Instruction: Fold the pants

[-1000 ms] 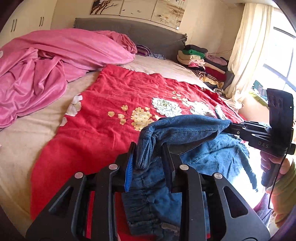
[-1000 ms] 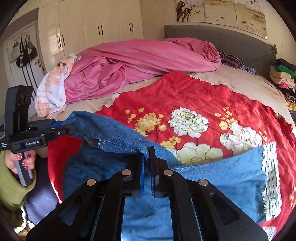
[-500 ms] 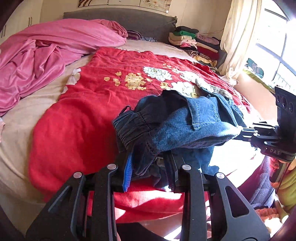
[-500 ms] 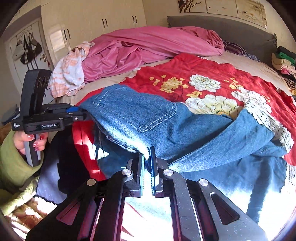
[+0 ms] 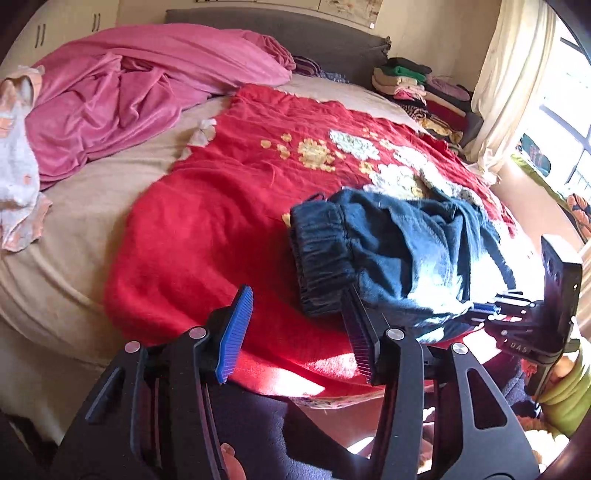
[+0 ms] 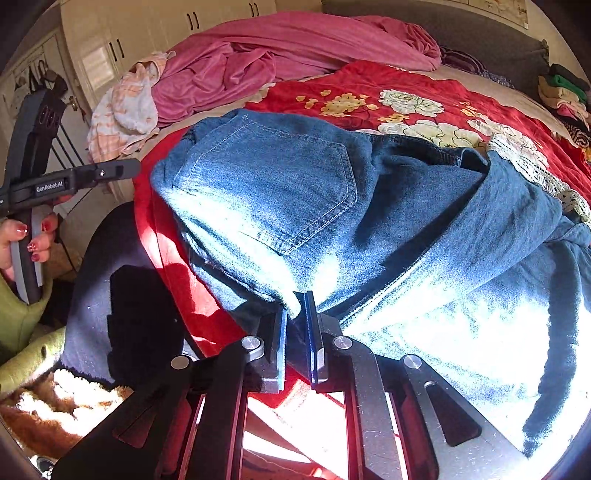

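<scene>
Blue denim jeans (image 6: 295, 177) lie bunched on the red flowered blanket (image 5: 207, 236) near the bed's front edge, back pocket up, elastic waistband (image 5: 321, 243) to the left. My left gripper (image 5: 297, 291) is open and its jaws are opening wider. Nothing sits between them, and its right finger lies beside the waistband. My right gripper (image 6: 295, 306) still pinches a folded denim edge at its tips, and its jaws are just opening. Each gripper shows in the other's view: the right gripper (image 5: 484, 308) at the jeans' far side, the left gripper (image 6: 125, 168) off the jeans' left edge.
A pink duvet (image 5: 140, 85) and a white-and-orange cloth (image 5: 14, 177) are heaped at the bed's far left. Folded clothes (image 5: 417, 85) are stacked by the grey headboard (image 5: 295, 26). A curtain (image 5: 506, 85) and window are on the right. White wardrobes (image 6: 122, 48) stand behind.
The left gripper let go of the waistband and spread its jaws. The jeans sank from hanging between both grippers onto the blanket. The right gripper's pads parted slightly.
</scene>
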{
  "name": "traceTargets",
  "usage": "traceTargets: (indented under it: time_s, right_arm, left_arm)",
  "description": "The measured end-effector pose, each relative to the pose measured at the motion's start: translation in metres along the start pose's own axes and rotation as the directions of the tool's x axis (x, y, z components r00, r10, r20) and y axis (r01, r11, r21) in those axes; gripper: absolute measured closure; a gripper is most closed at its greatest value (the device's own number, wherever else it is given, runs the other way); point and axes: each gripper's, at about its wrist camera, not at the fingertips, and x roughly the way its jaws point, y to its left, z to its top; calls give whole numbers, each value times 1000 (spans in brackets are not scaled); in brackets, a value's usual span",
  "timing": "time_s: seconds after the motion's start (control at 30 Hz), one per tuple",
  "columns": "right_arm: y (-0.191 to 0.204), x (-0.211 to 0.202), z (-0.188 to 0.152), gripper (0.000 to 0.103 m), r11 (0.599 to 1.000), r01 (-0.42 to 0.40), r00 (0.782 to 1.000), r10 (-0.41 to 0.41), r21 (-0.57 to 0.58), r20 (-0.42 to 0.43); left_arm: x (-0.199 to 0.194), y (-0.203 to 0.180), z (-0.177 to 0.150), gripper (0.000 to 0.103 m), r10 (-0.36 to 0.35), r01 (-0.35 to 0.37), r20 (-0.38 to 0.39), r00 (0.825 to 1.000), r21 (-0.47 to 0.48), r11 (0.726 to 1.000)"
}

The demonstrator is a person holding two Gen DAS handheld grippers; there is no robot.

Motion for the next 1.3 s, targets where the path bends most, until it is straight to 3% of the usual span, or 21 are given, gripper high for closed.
traceTargets:
  time_s: [0.13, 0.27, 0.37, 0.43, 0.5, 0.6, 0.7, 0.87, 1.07, 1.17, 1.3]
  right_arm:
    - [2, 3, -2, 91, 1000, -15, 1000, 15, 16, -8]
    - [-1, -4, -5, 88, 998, -40, 999, 40, 46, 7]
    - [-8, -22, -8, 88, 995, -58, 998, 56, 76, 34]
    - [-14, -37, -9, 82, 992, -63, 996, 55, 108, 70]
    - [-18, -52, -8, 73, 991, -43, 993, 28, 128, 115]
    - [-23, -60, -1, 72, 989, -22, 988, -1, 146, 156]
    - [-23, -48, 5, 71, 988, -11, 990, -10, 151, 140]
    - [-30, 1, -8, 66, 980, 69, 998, -67, 185, -19]
    - [-38, -21, -10, 66, 969, 0, 999, -12, 245, 47]
    - [-42, -50, -10, 65, 968, 8, 992, -38, 250, 118]
    - [-62, -84, -10, 56, 950, 64, 977, -122, 305, 177]
  left_arm:
    - [-3, -35, 16, 61, -65, 64, 15, 998, 68, 996]
    - [33, -82, 13, 61, -133, 146, -102, 986, 133, 980]
    - [64, -94, 0, 61, -129, 154, -188, 974, 130, 979]
    - [80, -88, -9, 65, -68, 99, -220, 973, 135, 986]
    - [85, -79, -17, 66, -83, 111, -239, 967, 107, 988]
    - [83, -74, -23, 67, -95, 121, -234, 968, 100, 988]
    - [82, -74, -24, 67, -96, 122, -230, 968, 102, 987]
    - [84, -75, -25, 67, -94, 123, -225, 970, 116, 986]
    - [77, -77, -23, 67, -104, 128, -206, 973, 105, 986]
    - [55, -81, -18, 58, -129, 149, -158, 979, 116, 982]
    - [27, -93, -7, 55, -144, 158, -99, 985, 149, 976]
